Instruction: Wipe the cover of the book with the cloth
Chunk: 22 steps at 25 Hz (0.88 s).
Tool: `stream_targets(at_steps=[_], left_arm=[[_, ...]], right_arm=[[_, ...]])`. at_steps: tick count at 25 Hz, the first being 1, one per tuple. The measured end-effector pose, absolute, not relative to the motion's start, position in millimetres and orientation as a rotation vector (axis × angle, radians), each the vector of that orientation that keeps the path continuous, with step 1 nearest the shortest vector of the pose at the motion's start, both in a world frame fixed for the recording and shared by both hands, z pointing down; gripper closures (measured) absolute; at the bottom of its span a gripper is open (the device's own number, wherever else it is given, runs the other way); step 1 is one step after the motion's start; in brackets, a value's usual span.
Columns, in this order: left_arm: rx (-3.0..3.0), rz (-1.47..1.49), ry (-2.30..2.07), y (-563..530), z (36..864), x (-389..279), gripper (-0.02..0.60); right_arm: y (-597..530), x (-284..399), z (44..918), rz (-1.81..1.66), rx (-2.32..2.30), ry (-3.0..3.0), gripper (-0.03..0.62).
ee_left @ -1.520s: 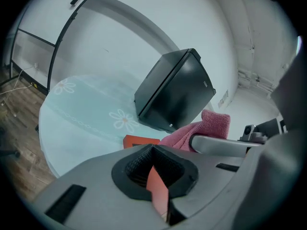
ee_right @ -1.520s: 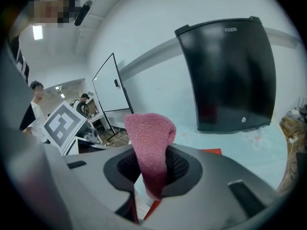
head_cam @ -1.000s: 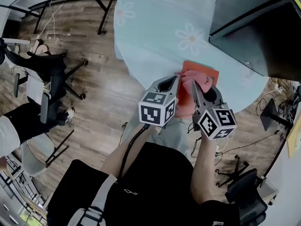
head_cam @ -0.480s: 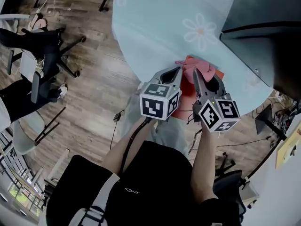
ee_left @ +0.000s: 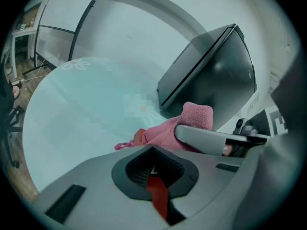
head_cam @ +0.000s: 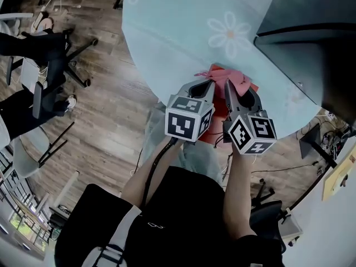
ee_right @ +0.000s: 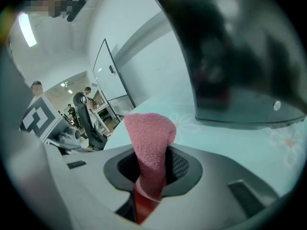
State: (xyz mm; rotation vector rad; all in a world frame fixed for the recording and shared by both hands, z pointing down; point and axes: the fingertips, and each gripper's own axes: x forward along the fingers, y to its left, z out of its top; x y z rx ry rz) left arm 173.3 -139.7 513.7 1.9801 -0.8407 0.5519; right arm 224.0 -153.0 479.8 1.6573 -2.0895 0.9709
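Observation:
A red book (head_cam: 218, 114) lies on the table near its front edge. On the book's far part rests a pink cloth (head_cam: 229, 77), and my right gripper (head_cam: 227, 86) is shut on it. In the right gripper view the cloth (ee_right: 149, 143) stands up out of the jaws (ee_right: 151, 153), with red book (ee_right: 143, 206) below. Close on the left, my left gripper (head_cam: 210, 84) is at the book's left edge. Its jaws (ee_left: 152, 150) are shut with a red strip of the book (ee_left: 157, 195) between them. The cloth (ee_left: 192, 121) shows just beyond.
The round table (head_cam: 178, 32) has a light blue cover with daisy prints. A large dark box (head_cam: 311, 54) stands at the back right, close behind the book. Office chairs (head_cam: 50, 65) and a seated person are on the wooden floor to the left.
Both grippers have stayed side by side on the book. The cloth has slid a little toward the book's far left edge, and less of the red cover shows.

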Motion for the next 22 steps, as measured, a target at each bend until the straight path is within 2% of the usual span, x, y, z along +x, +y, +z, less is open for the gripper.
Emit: stream_targets(at_steps=[22], left_arm=[[2.047, 0.638, -0.66, -105.9, 504.9, 257.2, 0.569]], right_arm=[[-112.8, 303.4, 479.1, 1.021, 1.827, -1.992, 0.503]])
